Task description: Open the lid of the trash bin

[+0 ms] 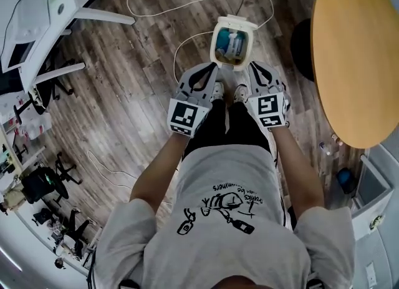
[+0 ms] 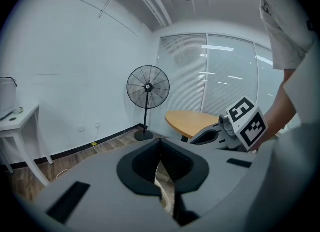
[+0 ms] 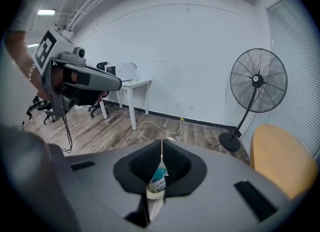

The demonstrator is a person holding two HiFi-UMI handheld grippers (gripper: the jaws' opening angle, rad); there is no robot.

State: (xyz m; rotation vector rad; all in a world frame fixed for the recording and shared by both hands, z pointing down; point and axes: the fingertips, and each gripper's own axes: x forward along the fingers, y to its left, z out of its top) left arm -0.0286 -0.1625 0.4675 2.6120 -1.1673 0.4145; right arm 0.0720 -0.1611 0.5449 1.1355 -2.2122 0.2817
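Observation:
A small cream trash bin (image 1: 214, 47) stands on the wooden floor just beyond the person's shoes, its lid (image 1: 240, 21) tipped up at the far side. Inside lies blue and white rubbish. My left gripper (image 1: 211, 67) hangs at the bin's near left corner, my right gripper (image 1: 254, 66) at its near right corner; neither touches it. In the left gripper view the jaws (image 2: 160, 143) meet with nothing between them. The right gripper's jaws (image 3: 161, 143) are also together and empty, with the bin (image 3: 158, 181) showing below through the gap.
A round wooden table (image 1: 355, 50) fills the right side. A white cable (image 1: 187, 0) loops over the floor behind the bin. A white desk (image 1: 37, 13) and office chairs (image 1: 43, 181) stand at the left. A pedestal fan (image 3: 257, 83) is by the blinds.

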